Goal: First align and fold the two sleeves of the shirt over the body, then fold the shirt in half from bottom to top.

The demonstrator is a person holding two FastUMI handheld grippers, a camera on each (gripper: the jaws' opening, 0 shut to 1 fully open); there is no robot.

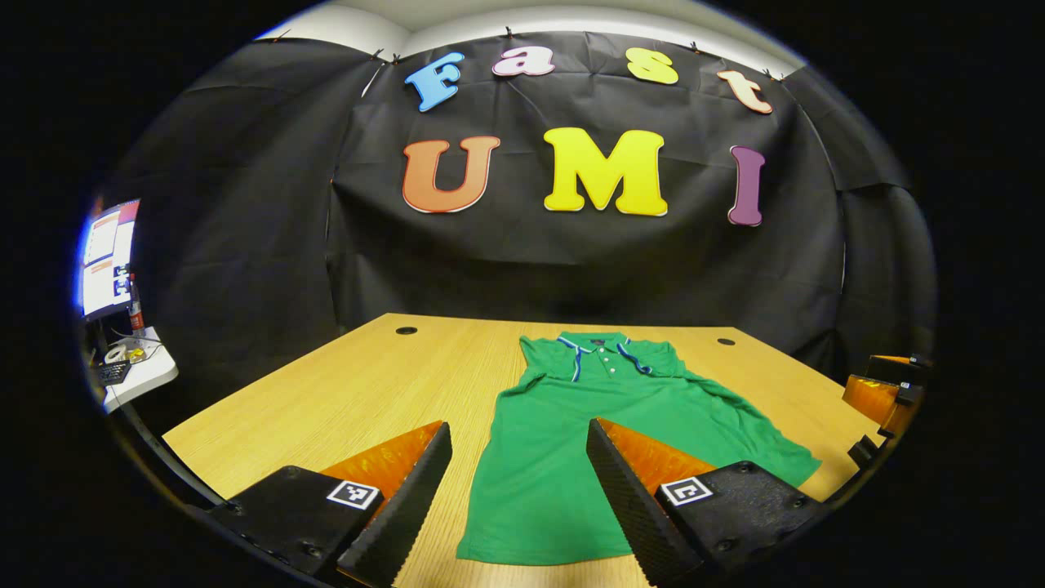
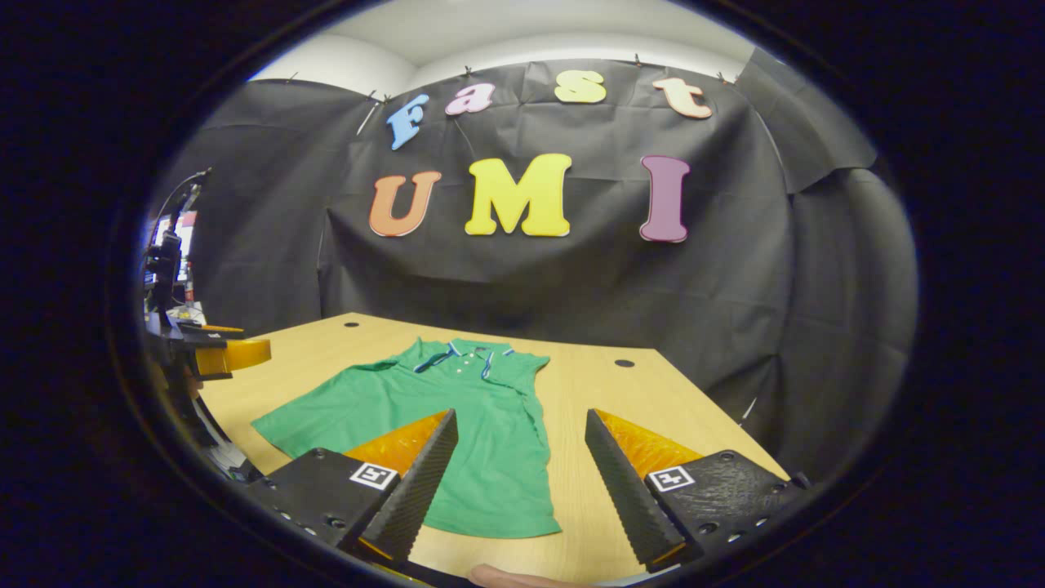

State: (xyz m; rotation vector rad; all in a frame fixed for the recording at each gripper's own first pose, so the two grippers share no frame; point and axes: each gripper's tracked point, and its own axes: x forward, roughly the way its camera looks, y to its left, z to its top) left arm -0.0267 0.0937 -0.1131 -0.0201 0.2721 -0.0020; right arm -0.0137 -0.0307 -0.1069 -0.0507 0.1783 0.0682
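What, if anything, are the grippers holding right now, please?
Nothing: left gripper and right gripper are both open above the shirt.

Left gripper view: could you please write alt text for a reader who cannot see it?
A green polo shirt lies flat on a wooden table, collar toward the far black wall. The left tongs stand open over its lower part, holding nothing. The right tongs show at the table's right edge.

You've got a green polo shirt (image 1: 604, 441) flat on the table (image 1: 343, 392), collar far, sleeves folded in.
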